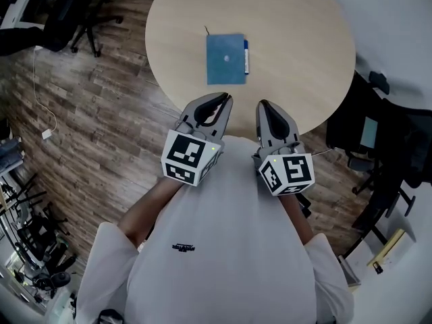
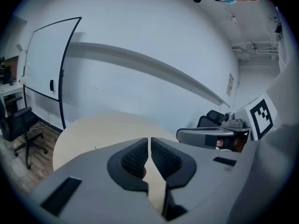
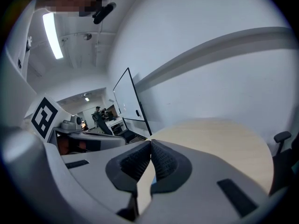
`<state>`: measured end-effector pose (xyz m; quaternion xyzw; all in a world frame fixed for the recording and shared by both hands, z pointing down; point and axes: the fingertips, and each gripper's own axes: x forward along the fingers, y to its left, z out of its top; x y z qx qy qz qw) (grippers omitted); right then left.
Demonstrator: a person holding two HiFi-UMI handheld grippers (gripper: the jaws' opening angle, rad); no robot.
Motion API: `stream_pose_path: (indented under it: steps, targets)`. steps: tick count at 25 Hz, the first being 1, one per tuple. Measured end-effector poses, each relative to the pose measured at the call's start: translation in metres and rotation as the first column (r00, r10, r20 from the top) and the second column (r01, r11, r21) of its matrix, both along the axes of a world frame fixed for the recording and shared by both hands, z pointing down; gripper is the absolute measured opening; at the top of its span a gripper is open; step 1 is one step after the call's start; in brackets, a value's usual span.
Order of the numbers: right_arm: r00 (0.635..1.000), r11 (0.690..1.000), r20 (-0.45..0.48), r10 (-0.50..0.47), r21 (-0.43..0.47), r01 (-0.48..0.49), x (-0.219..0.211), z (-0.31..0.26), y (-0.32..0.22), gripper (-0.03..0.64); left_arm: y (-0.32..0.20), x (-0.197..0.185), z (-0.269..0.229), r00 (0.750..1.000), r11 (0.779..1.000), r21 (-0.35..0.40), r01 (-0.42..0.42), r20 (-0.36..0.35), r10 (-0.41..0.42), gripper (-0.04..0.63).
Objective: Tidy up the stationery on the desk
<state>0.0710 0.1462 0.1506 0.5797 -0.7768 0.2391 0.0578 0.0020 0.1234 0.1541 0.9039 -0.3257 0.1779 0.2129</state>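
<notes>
A blue notebook (image 1: 225, 59) lies near the middle of the round wooden table (image 1: 297, 39). A blue pen (image 1: 246, 55) rests along its right edge. A thin dark pin-like item (image 1: 206, 30) sits just beyond the notebook's top left corner. My left gripper (image 1: 225, 100) and right gripper (image 1: 262, 105) hover side by side over the table's near edge, well short of the notebook. In the left gripper view the left gripper (image 2: 149, 140) is shut with nothing in it. The right gripper (image 3: 150, 143) in its own view is shut and empty too.
Wood-plank floor surrounds the table. An office chair (image 1: 74, 12) stands at the far left, dark chairs and bags (image 1: 378, 133) at the right. A whiteboard (image 2: 49, 73) leans against the white wall beyond the table.
</notes>
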Motion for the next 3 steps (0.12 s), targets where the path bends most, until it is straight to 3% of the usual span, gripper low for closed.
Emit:
stream_pose_path:
  steps: [3]
  targets:
    - [1.000, 1.000, 0.014, 0.007, -0.009, -0.007, 0.0049, 0.0043, -0.0022, 0.034, -0.0001, 0.0040, 0.0044, 1.000, 1.000, 0.000, 0.000, 0.005, 0.000, 0.035]
